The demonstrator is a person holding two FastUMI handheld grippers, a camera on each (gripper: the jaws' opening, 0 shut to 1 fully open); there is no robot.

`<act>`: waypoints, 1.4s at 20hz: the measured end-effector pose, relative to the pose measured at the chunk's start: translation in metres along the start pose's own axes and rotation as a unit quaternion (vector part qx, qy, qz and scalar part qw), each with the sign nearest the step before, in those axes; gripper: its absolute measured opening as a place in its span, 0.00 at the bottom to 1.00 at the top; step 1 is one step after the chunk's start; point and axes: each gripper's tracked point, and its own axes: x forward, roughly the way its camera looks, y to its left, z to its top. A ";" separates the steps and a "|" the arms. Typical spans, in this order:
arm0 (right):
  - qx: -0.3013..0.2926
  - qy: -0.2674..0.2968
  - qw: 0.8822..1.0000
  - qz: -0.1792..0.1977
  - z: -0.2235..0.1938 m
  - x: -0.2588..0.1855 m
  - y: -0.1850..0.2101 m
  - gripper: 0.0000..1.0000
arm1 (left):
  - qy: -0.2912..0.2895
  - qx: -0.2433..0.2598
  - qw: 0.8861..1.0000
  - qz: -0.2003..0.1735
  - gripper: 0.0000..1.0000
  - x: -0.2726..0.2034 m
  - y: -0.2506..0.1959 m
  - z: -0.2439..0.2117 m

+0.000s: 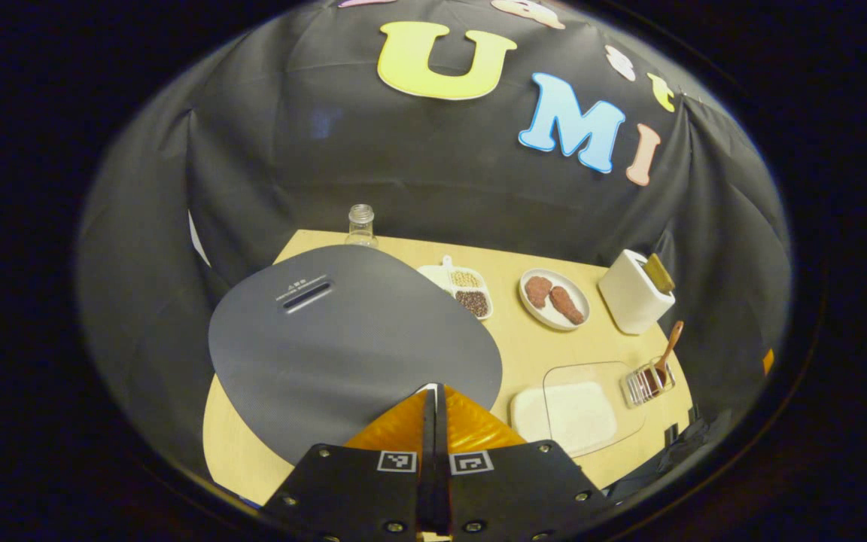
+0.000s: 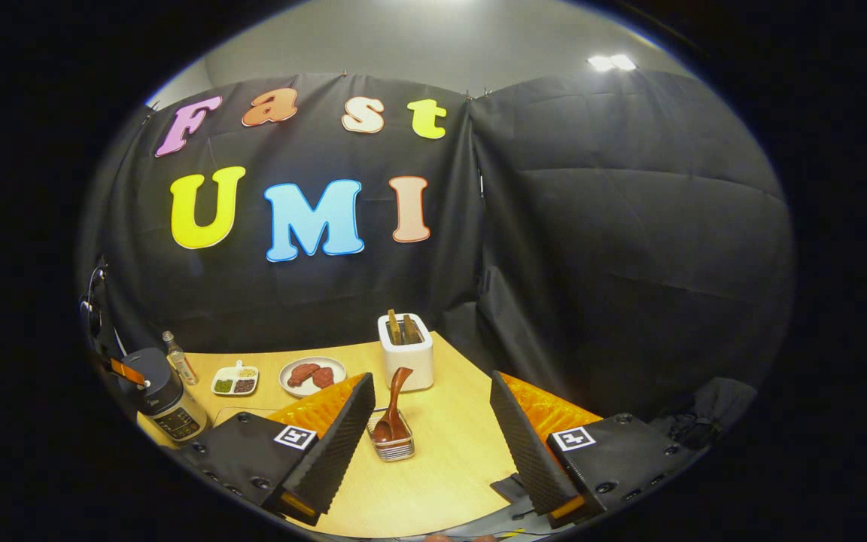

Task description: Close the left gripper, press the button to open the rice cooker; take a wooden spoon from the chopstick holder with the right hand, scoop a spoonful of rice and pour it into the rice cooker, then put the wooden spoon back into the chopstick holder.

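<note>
The rice cooker [image 1: 351, 339] has a grey lid that is down, and it lies right in front of my left gripper [image 1: 439, 390]. That gripper is shut and empty, its tips over the lid's near edge. In the right gripper view the rice cooker [image 2: 166, 403] stands at the far left. A shallow tray of white rice [image 1: 565, 414] sits to the right of the cooker. The wooden spoon [image 2: 396, 399] stands bowl-down in the clear chopstick holder [image 2: 393, 448]. My right gripper [image 2: 433, 429] is open, and the holder stands just beyond its left finger.
A white toaster [image 2: 406, 350] stands behind the holder. A plate with two pieces of meat [image 2: 313, 375], a divided dish of grains [image 2: 235, 380] and a small clear bottle [image 2: 177, 357] line the back of the wooden table [image 2: 441, 482]. Black cloth walls close in behind and on the right.
</note>
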 end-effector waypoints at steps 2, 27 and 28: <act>-0.001 0.005 1.000 0.004 -0.005 0.000 0.007 0.97 | 0.006 0.005 1.000 0.001 0.01 0.000 -0.001 -0.006; -0.010 0.043 0.998 0.033 -0.017 0.022 0.047 0.98 | -0.286 0.004 0.956 0.057 0.00 -0.193 0.010 0.165; -0.010 0.045 0.998 0.037 -0.015 0.025 0.051 0.98 | -0.290 0.010 0.955 0.061 0.00 -0.200 0.012 0.162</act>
